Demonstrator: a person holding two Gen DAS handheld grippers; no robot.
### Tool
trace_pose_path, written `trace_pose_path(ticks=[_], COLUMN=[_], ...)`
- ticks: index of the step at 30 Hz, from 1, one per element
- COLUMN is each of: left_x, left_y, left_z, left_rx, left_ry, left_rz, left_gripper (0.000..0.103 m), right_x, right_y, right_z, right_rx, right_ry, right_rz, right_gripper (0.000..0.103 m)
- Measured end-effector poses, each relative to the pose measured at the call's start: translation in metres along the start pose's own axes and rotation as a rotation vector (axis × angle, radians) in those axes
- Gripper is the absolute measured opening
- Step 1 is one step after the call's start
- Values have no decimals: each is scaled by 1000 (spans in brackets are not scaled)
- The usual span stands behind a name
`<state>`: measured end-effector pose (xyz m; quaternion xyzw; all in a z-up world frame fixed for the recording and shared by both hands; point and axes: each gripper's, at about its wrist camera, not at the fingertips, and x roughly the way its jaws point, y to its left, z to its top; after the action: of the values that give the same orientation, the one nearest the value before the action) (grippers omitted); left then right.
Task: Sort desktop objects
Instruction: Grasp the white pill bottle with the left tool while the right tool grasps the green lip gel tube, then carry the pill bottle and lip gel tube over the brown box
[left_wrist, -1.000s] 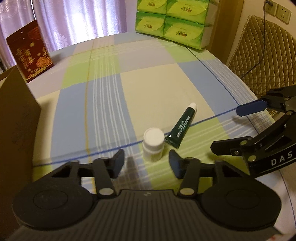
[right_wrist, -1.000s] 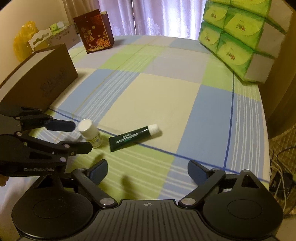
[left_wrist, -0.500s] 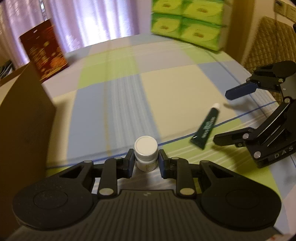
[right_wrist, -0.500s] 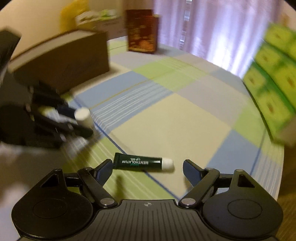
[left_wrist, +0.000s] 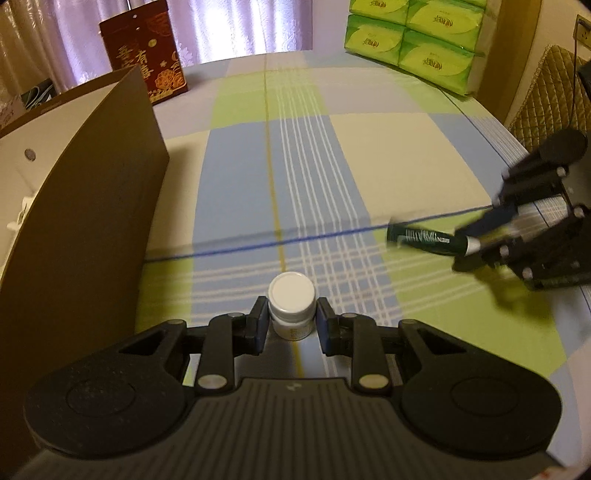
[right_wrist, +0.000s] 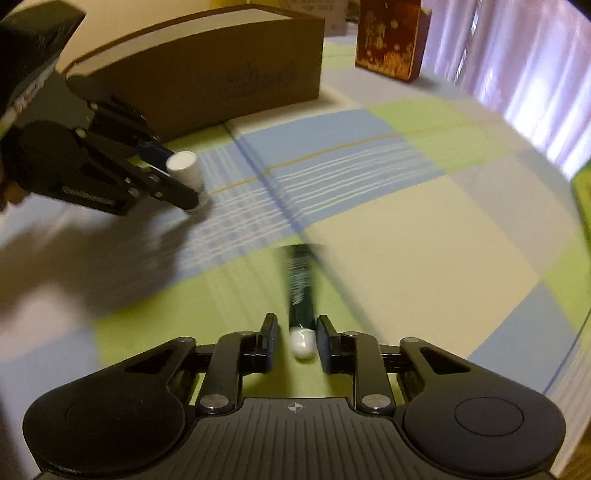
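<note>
The checked bench (left_wrist: 369, 155) has open room ahead. My left jaws (left_wrist: 291, 325) squeeze the white bottle (left_wrist: 291, 306) beside the box wall (left_wrist: 85, 206); my right jaws (right_wrist: 296, 339) pinch the green tube (right_wrist: 301, 291).

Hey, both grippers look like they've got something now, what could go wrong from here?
1. The right gripper pinches the green tube only at its white cap end, so the long body may swing or slip out.
2. The left gripper holds the round white bottle low on its sides; it might twist loose.
3. The brown box stands close left; a swing may knock it.
</note>
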<state>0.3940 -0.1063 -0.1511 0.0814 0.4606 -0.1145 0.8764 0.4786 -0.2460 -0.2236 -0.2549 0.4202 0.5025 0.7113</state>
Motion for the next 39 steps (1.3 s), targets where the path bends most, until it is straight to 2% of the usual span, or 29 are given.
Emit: trace_pose_path(ticks=[3, 7, 9, 11, 14, 16, 18, 19, 21, 23, 32, 39], left_x=[-4, -6, -5, -4, -4, -3, -2, -1, -1, 0, -12, -28], left_y=[2, 2, 3, 4, 6, 6, 7, 7, 7, 7, 1, -1], left_z=[-5, -9, -9, -10, -12, -12, -11, -11, -10, -10, -20, -31], left_rx=[-8, -14, -26, -45, -57, -61, -61, -61, -63, -64, -33, -30], left_ry=[4, 10, 17, 19, 18, 19, 15, 14, 9, 5, -5, -1], left_rz=[-2, -2, -2, -3, -2, -1, 1, 1, 3, 0, -21, -27], left_gripper=[23, 23, 23, 22, 23, 23, 23, 23, 23, 22, 22, 22], right_x=[2, 10, 10, 11, 14, 15, 16, 16, 13, 10, -5, -9], right_y=[18, 19, 14, 13, 16, 19, 23, 24, 24, 24, 59, 76], right_z=[2, 12, 16, 18, 21, 23, 23, 22, 18, 16, -7, -10], right_rx=[42, 173, 294, 399, 445, 459, 442, 429, 431, 427, 439, 428], right_ry=[-6, -17, -27, -45, -65, -71, -70, -73, -81, -68, -57, -30], right_rz=[20, -90, -134, -167, -229, -265, -312, -325, -320, -307, -272, -272], right_gripper=[21, 26, 43, 54, 54, 53, 41, 38, 19, 13, 13, 13])
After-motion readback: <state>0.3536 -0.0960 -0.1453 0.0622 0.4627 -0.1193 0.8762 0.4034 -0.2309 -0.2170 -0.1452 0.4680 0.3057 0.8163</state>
